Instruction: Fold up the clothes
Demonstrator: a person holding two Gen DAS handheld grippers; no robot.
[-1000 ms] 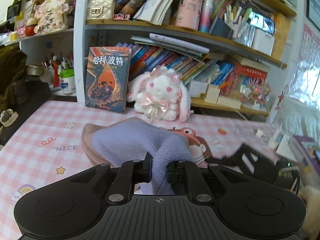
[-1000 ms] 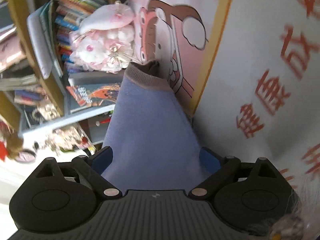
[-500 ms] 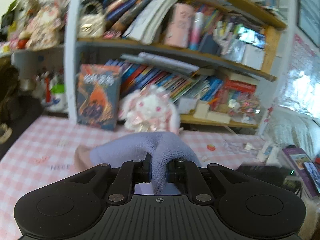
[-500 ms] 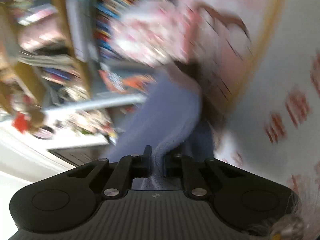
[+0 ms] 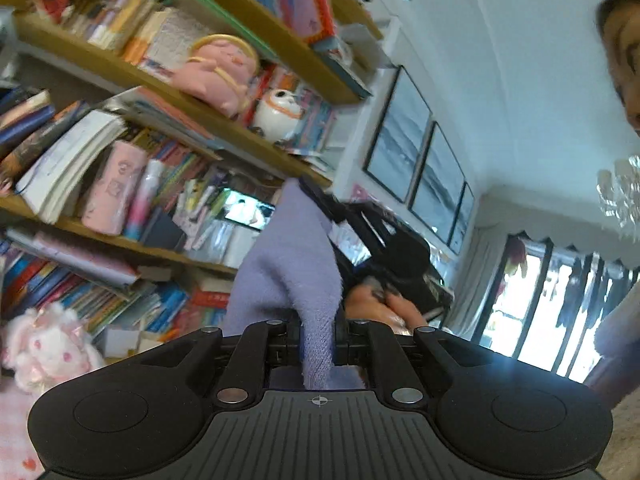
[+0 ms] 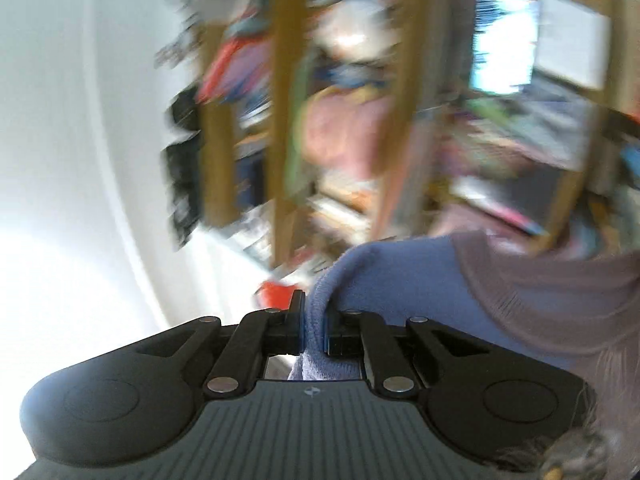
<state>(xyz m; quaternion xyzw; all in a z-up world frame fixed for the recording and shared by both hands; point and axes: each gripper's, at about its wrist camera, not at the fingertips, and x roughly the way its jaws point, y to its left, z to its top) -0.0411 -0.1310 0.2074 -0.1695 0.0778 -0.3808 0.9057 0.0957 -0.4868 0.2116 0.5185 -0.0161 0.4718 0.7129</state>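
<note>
- Left tool: closed on a fold of the lavender garment; the cloth rises from between the fingers toward 12 o'clock, pinched, likely so the piece can be lifted and spread in the air.
- Right tool: closed on an edge of the same garment; the cloth runs off toward 3 o'clock, where a mauve band, probably a hem or cuff, crosses it.
- Garment: held aloft between both tools, off the counter. Judged to be a lift-and-shake step ahead of laying it flat; no fold is made yet.
- Right tool seen from the left view: at 1 o'clock of the cloth, gripping its far end, with the person's hand just below.
- Bookshelf: fills 9 to 12 o'clock in the left view, tilted since the camera points upward; packed with books.
- Pink figure: on an upper shelf.
- White plush rabbit: at 8 o'clock, by the counter edge.
- Right view: heavily blurred; details behind the cloth cannot be told.
</note>
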